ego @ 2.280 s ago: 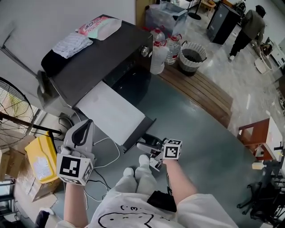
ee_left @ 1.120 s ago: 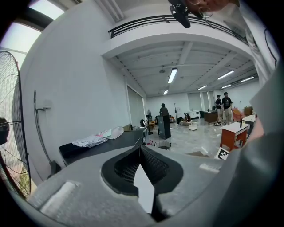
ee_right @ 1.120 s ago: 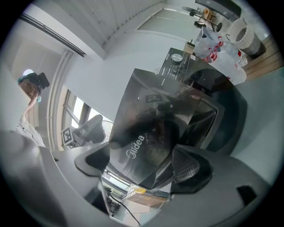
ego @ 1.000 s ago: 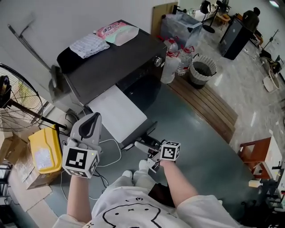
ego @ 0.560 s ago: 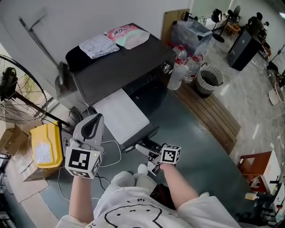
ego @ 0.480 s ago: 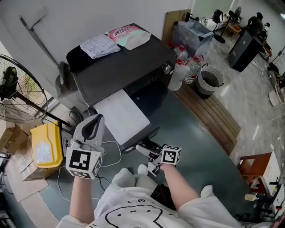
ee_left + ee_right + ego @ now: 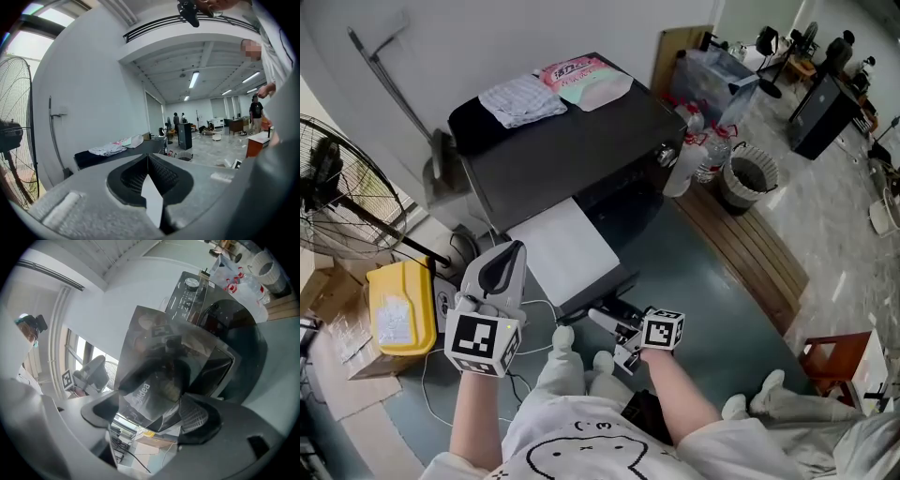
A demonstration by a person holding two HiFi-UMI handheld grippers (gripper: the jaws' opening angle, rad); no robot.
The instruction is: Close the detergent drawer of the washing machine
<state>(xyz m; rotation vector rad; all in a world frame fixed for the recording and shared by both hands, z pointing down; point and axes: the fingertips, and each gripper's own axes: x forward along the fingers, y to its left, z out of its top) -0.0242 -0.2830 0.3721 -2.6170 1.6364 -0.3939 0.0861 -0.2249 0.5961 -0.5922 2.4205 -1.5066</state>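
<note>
The right claw (image 7: 609, 319), jaws just narrowing yet apart around a corner of the detergent drawer (image 7: 567, 251), could skid off; the left claw (image 7: 508, 258) is closed, empty.

White wall (image 7: 534, 28), teal floor (image 7: 712, 291), slatted wooden platform (image 7: 750, 251), standing fan (image 7: 339, 187)

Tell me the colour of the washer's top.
The washer top is black, and the head view shows it best.
</note>
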